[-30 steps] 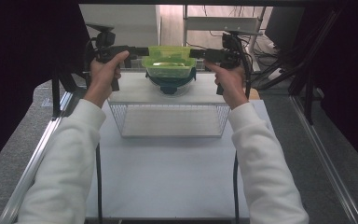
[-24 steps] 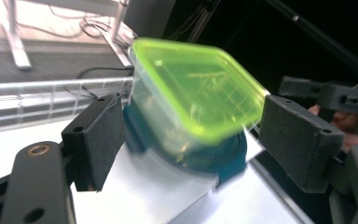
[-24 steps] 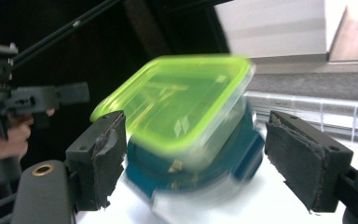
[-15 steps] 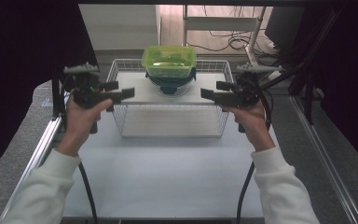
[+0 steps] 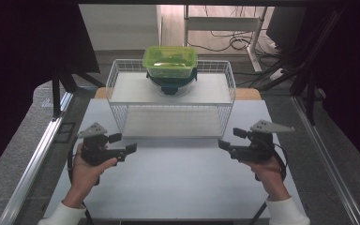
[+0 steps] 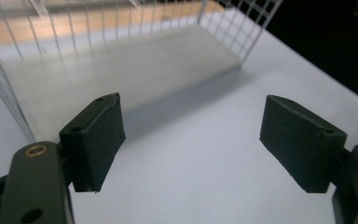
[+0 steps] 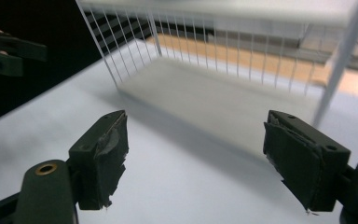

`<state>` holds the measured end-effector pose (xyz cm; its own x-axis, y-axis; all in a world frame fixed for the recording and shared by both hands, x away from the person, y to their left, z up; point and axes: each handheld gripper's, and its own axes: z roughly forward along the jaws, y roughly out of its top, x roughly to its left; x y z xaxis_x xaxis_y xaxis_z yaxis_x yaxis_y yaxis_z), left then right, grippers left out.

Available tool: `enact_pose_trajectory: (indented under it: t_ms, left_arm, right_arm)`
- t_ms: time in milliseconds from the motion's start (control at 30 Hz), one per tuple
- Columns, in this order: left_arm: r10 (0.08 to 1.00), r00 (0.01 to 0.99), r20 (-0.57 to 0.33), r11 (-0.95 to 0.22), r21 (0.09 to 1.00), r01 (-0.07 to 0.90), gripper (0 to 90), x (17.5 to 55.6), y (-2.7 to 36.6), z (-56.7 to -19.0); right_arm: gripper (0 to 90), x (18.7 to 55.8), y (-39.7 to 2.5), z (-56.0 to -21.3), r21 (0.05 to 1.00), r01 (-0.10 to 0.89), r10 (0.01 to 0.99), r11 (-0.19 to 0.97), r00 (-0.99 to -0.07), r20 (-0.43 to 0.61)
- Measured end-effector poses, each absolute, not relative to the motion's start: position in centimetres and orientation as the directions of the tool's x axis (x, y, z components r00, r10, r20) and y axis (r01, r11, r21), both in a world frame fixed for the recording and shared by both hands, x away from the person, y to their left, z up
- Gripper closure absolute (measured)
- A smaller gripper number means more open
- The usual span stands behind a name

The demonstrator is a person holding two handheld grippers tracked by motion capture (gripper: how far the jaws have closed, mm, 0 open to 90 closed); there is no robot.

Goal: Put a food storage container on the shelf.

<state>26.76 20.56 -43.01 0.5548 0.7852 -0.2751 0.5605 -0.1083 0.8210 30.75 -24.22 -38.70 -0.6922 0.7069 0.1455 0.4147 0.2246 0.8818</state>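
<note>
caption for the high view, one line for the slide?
Both grippers, left and right, open over the table; green container atop wire rack.

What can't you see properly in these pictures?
- What lies inside the green box: high view, its cloudy lid and small size hide it.
- The dark thing under the green box: high view, the box covers most of it.
- The wire rack: left gripper view, blurred and cut off by the top edge.
- The person's arms: high view, cut off by the bottom edge.

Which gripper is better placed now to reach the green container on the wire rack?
Neither clearly. The left gripper and right gripper are open, level before the wire rack; the green container sits centered on top.
</note>
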Motion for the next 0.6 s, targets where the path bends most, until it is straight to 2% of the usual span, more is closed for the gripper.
enact_pose_trajectory:
  t_ms: [233,600]
  left_arm:
    - [0.778,0.549,-0.304,-0.142,0.767,0.626,21.3,26.2,19.5,-46.6]
    - [0.784,0.539,-0.308,-0.148,0.751,0.643,21.0,26.6,19.8,-47.6]
  right_arm:
    - [21.7,28.7,-25.7,-43.8,0.825,0.489,0.735,0.282,-0.663,0.142]
    - [21.6,28.5,-25.8,-44.6,0.831,0.478,0.736,0.286,-0.665,0.130]
